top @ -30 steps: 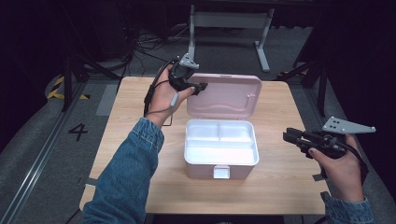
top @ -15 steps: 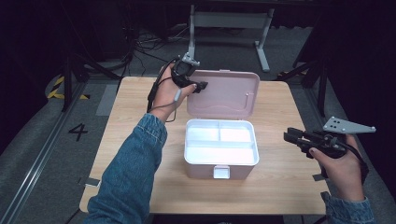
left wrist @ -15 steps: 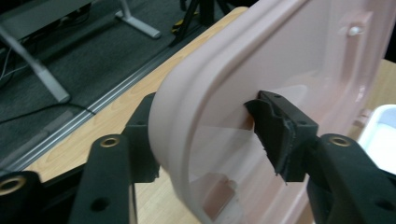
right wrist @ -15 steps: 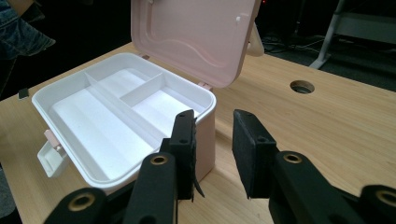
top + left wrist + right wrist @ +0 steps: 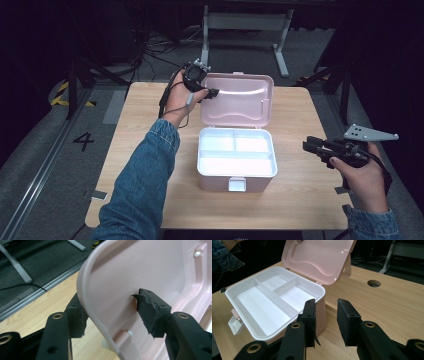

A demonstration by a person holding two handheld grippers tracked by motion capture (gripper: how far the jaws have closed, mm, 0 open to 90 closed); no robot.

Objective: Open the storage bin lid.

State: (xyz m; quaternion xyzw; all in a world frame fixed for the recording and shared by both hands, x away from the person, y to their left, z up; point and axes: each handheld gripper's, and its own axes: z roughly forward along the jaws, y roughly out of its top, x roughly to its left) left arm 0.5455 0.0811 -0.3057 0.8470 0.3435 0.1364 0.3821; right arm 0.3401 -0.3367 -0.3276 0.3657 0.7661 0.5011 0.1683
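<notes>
Left gripper point(image 5: 212, 92) straddles the rim of the pink lid point(image 5: 240, 97), one pad point(image 5: 148, 311) inside the lid, the other behind its outer face; the jaws have just been opening, and in the left gripper view a gap shows between each pad and the plastic, so the grip reads as released with the rim between the jaws. Since a second ago the left hand has dropped slightly toward the table point(image 5: 300, 107) behind the box, and the lid has tipped further back on its hinge; it now stands open, leaning away from the white tray point(image 5: 237, 152). Right gripper point(image 5: 312, 146) hovers to the right of the box, jaws parted and closed on nothing, pads point(image 5: 345, 321) just off the box's right wall. The box point(image 5: 235, 177) sits mid-table, latch point(image 5: 237, 184) toward the person, all three tray compartments bare. Judgement: opening step looks complete; the lid seems to hold itself, so the left hand is free to withdraw.
</notes>
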